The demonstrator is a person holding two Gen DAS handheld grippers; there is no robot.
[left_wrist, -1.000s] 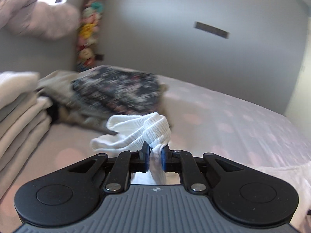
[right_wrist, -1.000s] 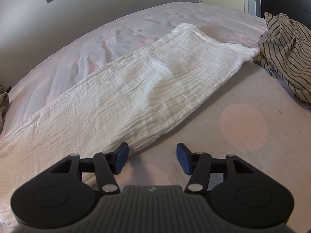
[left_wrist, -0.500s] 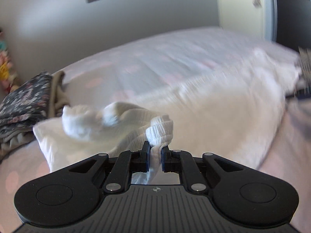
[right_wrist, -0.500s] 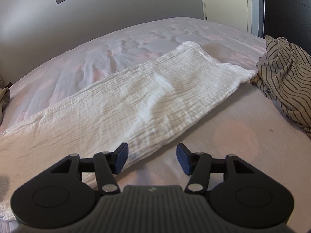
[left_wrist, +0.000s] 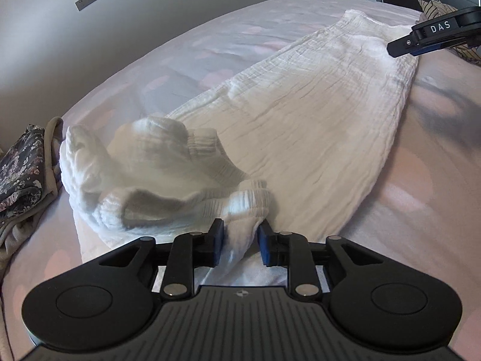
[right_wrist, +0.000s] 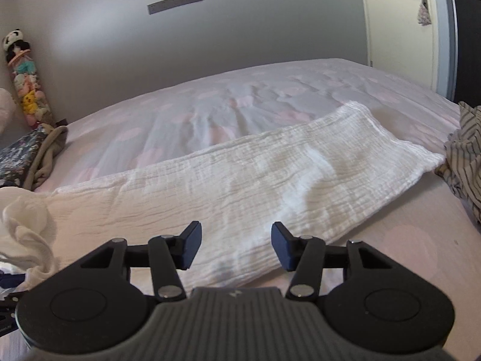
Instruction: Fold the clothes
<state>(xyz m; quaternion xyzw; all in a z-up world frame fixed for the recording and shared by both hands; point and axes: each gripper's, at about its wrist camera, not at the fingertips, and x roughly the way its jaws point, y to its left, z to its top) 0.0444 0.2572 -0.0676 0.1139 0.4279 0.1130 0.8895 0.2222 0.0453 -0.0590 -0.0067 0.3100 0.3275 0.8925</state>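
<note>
A white crinkled garment (left_wrist: 315,105) lies stretched out long across the bed, also in the right wrist view (right_wrist: 255,186). Its ribbed waistband end (left_wrist: 168,174) is bunched and laid back over the cloth at the left. My left gripper (left_wrist: 239,242) has its jaws parted a little, with a fold of the waistband still lying between them. My right gripper (right_wrist: 236,248) is open and empty, hovering over the near edge of the garment's middle. It shows in the left wrist view at the upper right (left_wrist: 433,34).
A striped garment (right_wrist: 466,162) lies crumpled at the right, next to the white garment's far end. Folded floral and tan clothes (left_wrist: 24,174) sit at the left. The bed sheet (right_wrist: 240,102) stretches to a grey wall. A door (right_wrist: 399,24) stands at the far right.
My left gripper swung right, carried the waistband end over the garment and set it down, and its jaws have parted. The right gripper tilted up and moved slightly, staying open.
</note>
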